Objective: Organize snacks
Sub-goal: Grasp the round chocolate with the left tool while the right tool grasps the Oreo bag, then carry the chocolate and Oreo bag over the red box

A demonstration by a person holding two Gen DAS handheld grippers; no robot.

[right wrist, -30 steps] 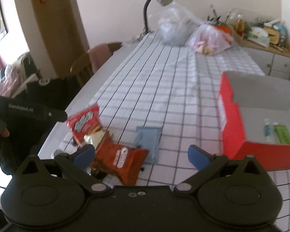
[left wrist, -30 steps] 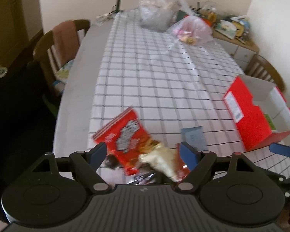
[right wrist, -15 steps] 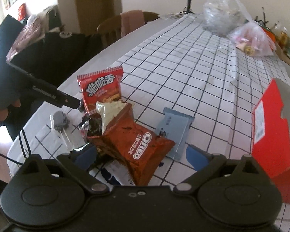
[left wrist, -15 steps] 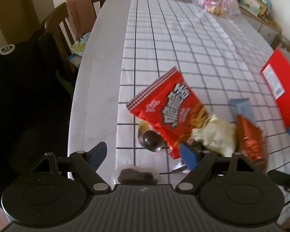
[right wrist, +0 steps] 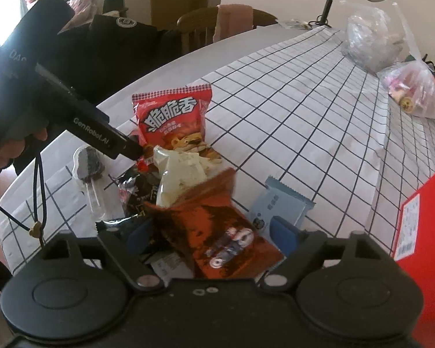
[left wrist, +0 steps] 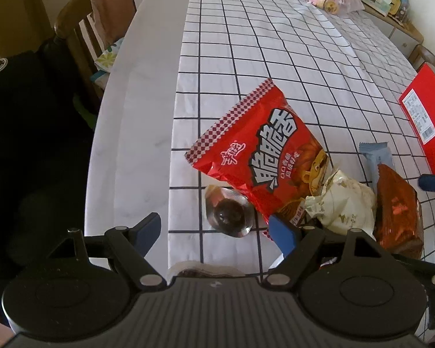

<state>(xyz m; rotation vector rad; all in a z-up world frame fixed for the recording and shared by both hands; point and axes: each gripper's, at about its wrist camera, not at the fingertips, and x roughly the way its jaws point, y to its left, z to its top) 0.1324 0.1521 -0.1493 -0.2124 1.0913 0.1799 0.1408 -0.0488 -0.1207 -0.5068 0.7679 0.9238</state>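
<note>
While our right gripper (right wrist: 214, 232) has just been closing, jaws apart astride the brown Oreo pack (right wrist: 217, 232) without pressing it, our left gripper (left wrist: 217, 229) gapes over a clear-wrapped dark sweet (left wrist: 228, 214), red noodle-snack bag (left wrist: 264, 156) beyond, red box (left wrist: 429, 121) at right on the checked tablecloth (left wrist: 261, 46).

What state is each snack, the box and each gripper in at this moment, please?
Left gripper: open, above a clear-wrapped dark candy.
Right gripper: jaws just closing around the brown Oreo packet; contact unclear.
Red noodle-snack bag: sealed, lying flat.
Cream packet: crumpled, in the pile.
Blue packet: flat on the tablecloth.
Red box: interior hidden.
</note>
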